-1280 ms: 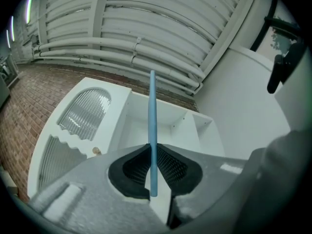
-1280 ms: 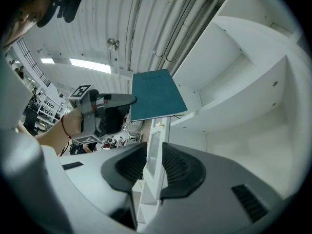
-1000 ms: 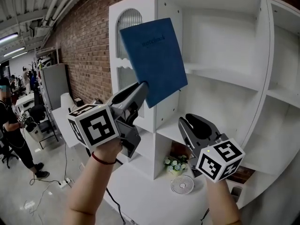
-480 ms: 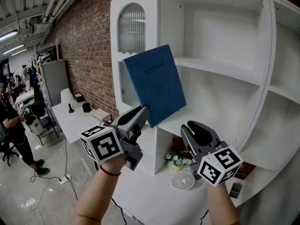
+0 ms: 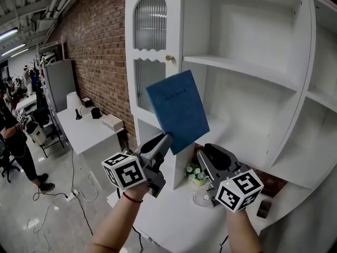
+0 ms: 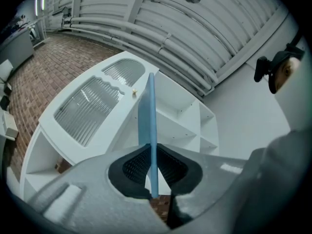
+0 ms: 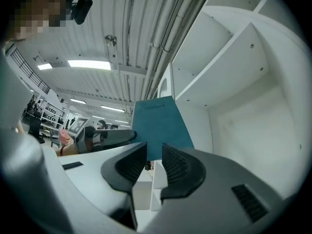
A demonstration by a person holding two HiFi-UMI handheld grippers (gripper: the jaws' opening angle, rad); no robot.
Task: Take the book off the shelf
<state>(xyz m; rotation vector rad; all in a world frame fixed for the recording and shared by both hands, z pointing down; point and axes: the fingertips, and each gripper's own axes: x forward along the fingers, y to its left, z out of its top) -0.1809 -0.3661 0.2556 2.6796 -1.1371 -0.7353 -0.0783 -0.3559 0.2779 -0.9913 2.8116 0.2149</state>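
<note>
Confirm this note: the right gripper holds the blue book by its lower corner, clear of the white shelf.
Wrong gripper. The left gripper holds the blue book by its lower corner, jaws shut on it, as the left gripper view shows. The right gripper is open with nothing between its jaws. The book is indeed clear of the white shelf.

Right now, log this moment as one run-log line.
left gripper: shut on book | right gripper: open, empty | book: clear of shelf
</note>
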